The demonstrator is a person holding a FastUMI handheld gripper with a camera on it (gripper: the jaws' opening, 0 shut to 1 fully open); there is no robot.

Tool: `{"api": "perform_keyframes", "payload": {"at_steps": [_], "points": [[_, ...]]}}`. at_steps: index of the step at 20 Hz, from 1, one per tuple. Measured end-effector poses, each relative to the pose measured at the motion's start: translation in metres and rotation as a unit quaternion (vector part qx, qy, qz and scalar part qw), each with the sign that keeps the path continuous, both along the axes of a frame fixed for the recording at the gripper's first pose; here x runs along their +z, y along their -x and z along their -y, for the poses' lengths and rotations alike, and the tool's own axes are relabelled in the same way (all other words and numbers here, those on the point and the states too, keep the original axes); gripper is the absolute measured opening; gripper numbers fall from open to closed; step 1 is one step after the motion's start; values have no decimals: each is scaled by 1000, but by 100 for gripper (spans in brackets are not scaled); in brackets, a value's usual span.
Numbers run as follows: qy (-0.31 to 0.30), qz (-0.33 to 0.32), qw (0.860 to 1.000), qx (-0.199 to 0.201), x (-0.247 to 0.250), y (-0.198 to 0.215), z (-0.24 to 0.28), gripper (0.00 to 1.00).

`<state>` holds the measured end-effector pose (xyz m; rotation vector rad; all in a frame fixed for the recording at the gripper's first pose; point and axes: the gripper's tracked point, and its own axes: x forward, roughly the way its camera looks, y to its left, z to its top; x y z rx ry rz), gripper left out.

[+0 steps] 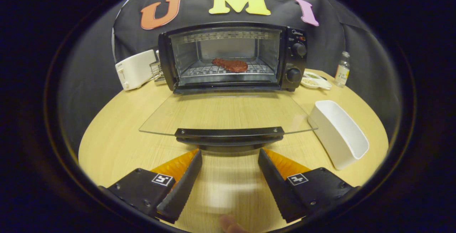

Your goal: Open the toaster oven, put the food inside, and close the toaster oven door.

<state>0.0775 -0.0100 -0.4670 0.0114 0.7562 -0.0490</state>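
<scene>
A round, pale wooden table [117, 144] fills the booth in front of us, backed by a wall of black cloth [335, 47]. At its far edge stands the black toaster oven [295, 60], its glass door [228, 113] folded down flat over the tabletop and its dark handle [229, 136] lying just ahead of our fingers. Inside, a reddish-brown piece of food [231, 65] rests on the wire rack [213, 70], near the middle of the lit cavity. We hold the gripper [230, 156] with its jaws spread wide, grasping nothing, bare table between them. A white toaster [135, 70] sits beside the oven on one side; a small white dish [315, 81] and a clear bottle [342, 70] sit on the other. A white rectangular tub [338, 133] stands beside the open door.
</scene>
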Motion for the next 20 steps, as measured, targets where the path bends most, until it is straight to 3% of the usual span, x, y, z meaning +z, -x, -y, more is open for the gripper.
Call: {"api": "perform_keyframes", "payload": {"at_steps": [20], "points": [[21,38,999,-1,22,-18,2,100]]}}
